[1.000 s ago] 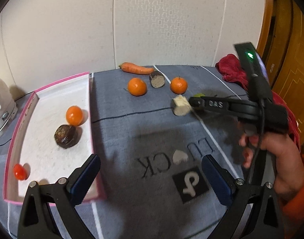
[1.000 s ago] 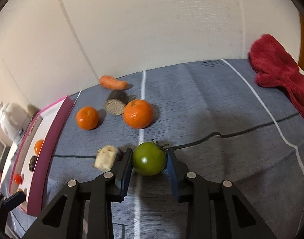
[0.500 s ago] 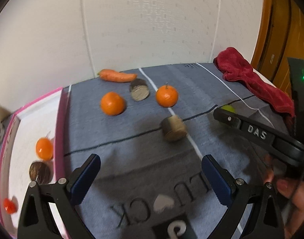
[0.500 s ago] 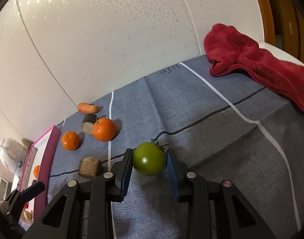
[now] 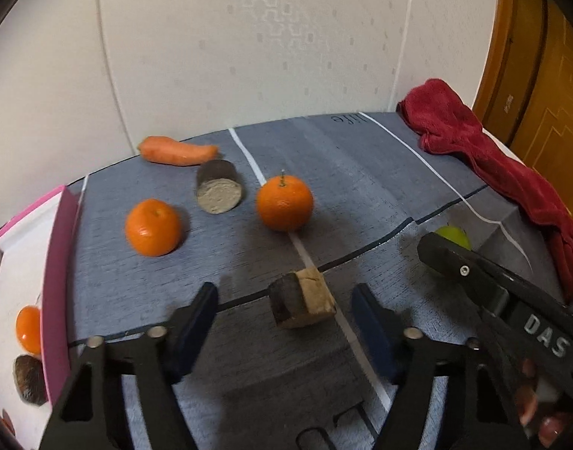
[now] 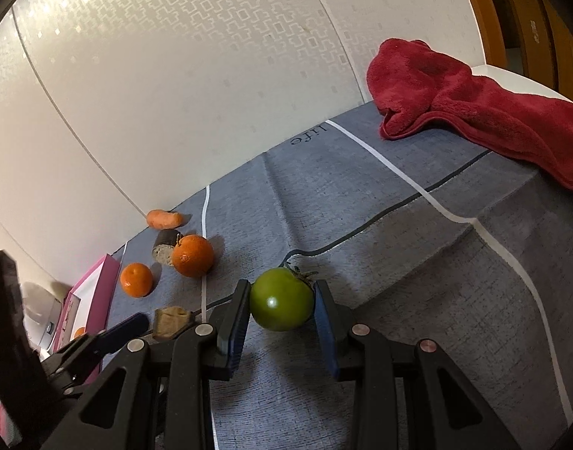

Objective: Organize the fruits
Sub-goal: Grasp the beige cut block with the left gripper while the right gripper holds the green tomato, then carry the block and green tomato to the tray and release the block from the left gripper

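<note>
Green tomato [image 6: 281, 299] stays clamped in right hand-held gripper [image 6: 282, 309]; left hand-held gripper [image 5: 286, 317], spread, has neared brown chunk [image 5: 301, 302].

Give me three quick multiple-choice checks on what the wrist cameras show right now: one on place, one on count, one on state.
1. Where does the tan cut root chunk lie?
A. between the left tongs' open fingers
B. inside the pink-rimmed tray
C. on the red towel

2. How many round orange tangerines rest on the grey cloth, outside the tray?
A. one
B. two
C. four

3. What are the right tongs doing?
A. hanging open with nothing between them
B. shut on the long orange carrot
C. shut on the round green tomato

Key: 1 A, the chunk sits on the cloth between the blue pads. 2 B, one near the tray and one with a stem. 3 C, both pads press the tomato's sides.
</note>
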`<control>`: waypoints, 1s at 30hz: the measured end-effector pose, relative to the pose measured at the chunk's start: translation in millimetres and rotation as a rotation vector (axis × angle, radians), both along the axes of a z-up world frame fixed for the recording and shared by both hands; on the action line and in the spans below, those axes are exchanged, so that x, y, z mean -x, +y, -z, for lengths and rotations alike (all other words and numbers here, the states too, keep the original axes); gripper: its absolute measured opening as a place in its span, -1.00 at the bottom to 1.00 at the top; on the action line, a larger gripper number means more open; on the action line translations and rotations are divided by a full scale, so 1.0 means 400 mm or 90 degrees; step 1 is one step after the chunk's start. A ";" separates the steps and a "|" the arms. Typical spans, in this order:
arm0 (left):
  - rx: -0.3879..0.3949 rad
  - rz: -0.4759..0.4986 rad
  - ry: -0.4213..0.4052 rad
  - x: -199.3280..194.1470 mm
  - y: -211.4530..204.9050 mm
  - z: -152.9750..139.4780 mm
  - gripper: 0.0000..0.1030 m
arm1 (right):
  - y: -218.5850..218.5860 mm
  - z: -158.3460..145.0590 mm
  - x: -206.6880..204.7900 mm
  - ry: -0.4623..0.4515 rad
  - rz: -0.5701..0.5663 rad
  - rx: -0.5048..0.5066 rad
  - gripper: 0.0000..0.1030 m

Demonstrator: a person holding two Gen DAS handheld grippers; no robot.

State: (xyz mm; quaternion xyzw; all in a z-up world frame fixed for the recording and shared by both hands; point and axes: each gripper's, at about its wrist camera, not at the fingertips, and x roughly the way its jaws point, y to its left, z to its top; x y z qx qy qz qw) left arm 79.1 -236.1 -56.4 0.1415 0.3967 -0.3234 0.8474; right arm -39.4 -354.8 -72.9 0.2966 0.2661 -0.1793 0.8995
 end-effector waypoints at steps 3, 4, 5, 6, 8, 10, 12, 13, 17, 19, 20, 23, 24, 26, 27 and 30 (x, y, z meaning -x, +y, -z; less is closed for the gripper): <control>-0.004 0.000 0.007 -0.004 -0.008 0.008 -0.13 | 0.002 -0.001 -0.001 -0.002 -0.002 -0.001 -0.34; 0.000 0.000 0.013 -0.006 -0.007 0.010 -0.20 | 0.001 0.000 -0.001 -0.003 -0.002 -0.002 -0.34; 0.004 -0.004 0.012 -0.005 -0.005 0.013 -0.22 | 0.000 0.001 0.000 -0.003 -0.003 -0.004 -0.34; 0.005 -0.003 0.009 -0.004 -0.003 0.014 -0.30 | -0.001 0.002 0.000 -0.004 -0.005 -0.005 -0.34; 0.005 0.009 0.000 0.002 0.000 0.015 -0.30 | 0.000 0.002 0.000 -0.006 -0.006 -0.005 -0.34; 0.013 0.006 0.005 0.001 0.008 0.013 -0.31 | 0.001 0.001 -0.002 -0.006 -0.009 -0.003 -0.34; 0.020 -0.002 0.010 -0.002 0.019 0.011 -0.31 | 0.004 0.000 -0.003 -0.006 -0.012 0.000 -0.34; 0.024 -0.005 0.012 -0.002 0.026 0.009 -0.31 | 0.004 0.000 -0.003 -0.006 -0.013 0.002 -0.34; 0.031 -0.022 0.013 0.000 0.048 0.004 -0.31 | 0.009 0.000 -0.006 -0.006 -0.020 0.007 -0.34; 0.039 -0.033 0.012 0.005 0.068 0.002 -0.31 | 0.012 -0.001 -0.008 -0.005 -0.023 0.011 -0.34; 0.042 -0.037 0.012 0.009 0.078 0.001 -0.31 | 0.013 -0.001 -0.009 -0.005 -0.025 0.012 -0.34; 0.049 -0.039 0.010 0.022 0.093 -0.001 -0.31 | 0.013 0.000 -0.013 -0.001 -0.028 0.012 -0.35; 0.053 -0.040 0.010 0.027 0.102 -0.002 -0.31 | 0.013 0.001 -0.015 0.000 -0.028 0.012 -0.35; 0.061 -0.047 0.014 0.038 0.122 -0.003 -0.31 | 0.014 -0.001 -0.014 0.000 -0.028 0.015 -0.35; 0.065 -0.051 0.017 0.041 0.131 -0.005 -0.31 | 0.015 -0.002 -0.015 0.000 -0.028 0.017 -0.35; 0.076 -0.057 0.022 0.054 0.153 -0.011 -0.31 | 0.025 -0.008 -0.019 0.002 -0.034 0.031 -0.35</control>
